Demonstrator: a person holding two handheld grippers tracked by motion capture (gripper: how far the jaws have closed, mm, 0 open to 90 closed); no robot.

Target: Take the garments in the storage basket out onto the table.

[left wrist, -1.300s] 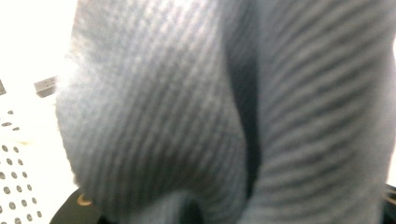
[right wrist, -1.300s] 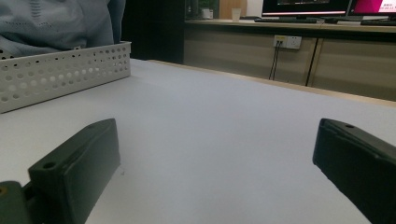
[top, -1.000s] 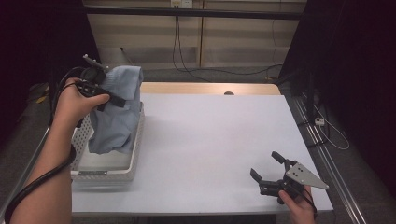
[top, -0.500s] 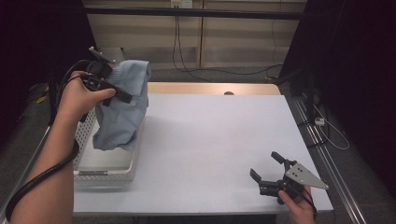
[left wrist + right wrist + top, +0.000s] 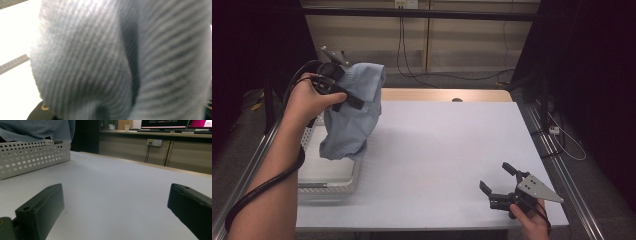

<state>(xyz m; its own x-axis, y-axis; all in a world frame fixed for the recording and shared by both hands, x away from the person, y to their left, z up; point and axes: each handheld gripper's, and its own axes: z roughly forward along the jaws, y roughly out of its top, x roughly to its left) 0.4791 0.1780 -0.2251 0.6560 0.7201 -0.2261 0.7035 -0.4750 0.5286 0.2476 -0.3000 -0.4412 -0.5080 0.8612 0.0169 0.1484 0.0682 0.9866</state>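
A light blue knitted cloth (image 5: 354, 112) hangs bunched from my left gripper (image 5: 343, 89), which is shut on its upper part above the white perforated basket (image 5: 329, 182) at the table's left. The cloth's ribbed weave (image 5: 105, 60) sits close against the lens in the left gripper view. The cloth's lower end hangs over the basket's right rim. Low over the white table near its front right corner, my right gripper (image 5: 499, 180) is open with nothing between its jaws. In the right gripper view the basket (image 5: 32, 157) stands at the far left, with the cloth (image 5: 37, 130) above it.
The white table top (image 5: 447, 150) stretches between basket and right gripper. A wooden strip (image 5: 437, 95) runs along its far edge. Metal rails flank both sides. Beyond the table stand a cabinet with cables and, in the right gripper view, monitors (image 5: 172, 123).
The left hand has lifted the cloth up out of the basket and carried it to the right. The right gripper has not moved.
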